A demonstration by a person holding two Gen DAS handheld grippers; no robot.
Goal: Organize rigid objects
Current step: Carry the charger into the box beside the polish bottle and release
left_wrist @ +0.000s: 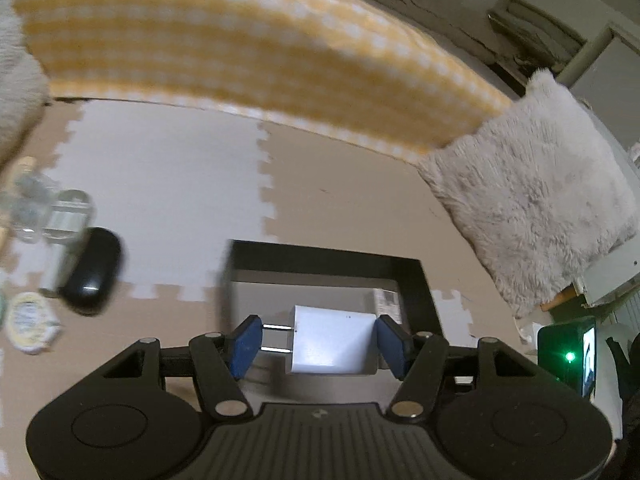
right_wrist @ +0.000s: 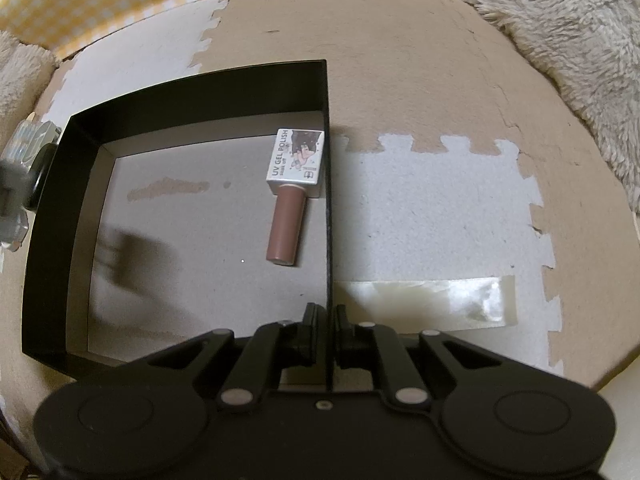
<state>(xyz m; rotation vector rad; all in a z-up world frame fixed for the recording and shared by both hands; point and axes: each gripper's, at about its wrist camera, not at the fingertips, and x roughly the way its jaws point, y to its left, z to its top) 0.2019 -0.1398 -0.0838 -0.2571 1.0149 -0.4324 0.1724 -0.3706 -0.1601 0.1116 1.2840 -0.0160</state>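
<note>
My left gripper (left_wrist: 318,344) is shut on a white charger plug (left_wrist: 332,340). The plug's metal prongs point at the left blue pad and the right pad presses its body. It hangs above a black open box (left_wrist: 320,256). In the right wrist view, my right gripper (right_wrist: 330,332) is shut on the right wall of that black box (right_wrist: 200,92), one finger inside and one outside. A gel polish bottle (right_wrist: 294,192) with a white label and brown cap lies inside against that wall. A blurred shadow falls on the box floor at the left.
Left of the box lie a black oval case (left_wrist: 94,276), clear glass items (left_wrist: 36,208) and a round tin (left_wrist: 30,322). A yellow checked cushion (left_wrist: 240,52) and a furry pillow (left_wrist: 532,208) border the foam puzzle mat. A tape strip (right_wrist: 432,296) lies right of the box.
</note>
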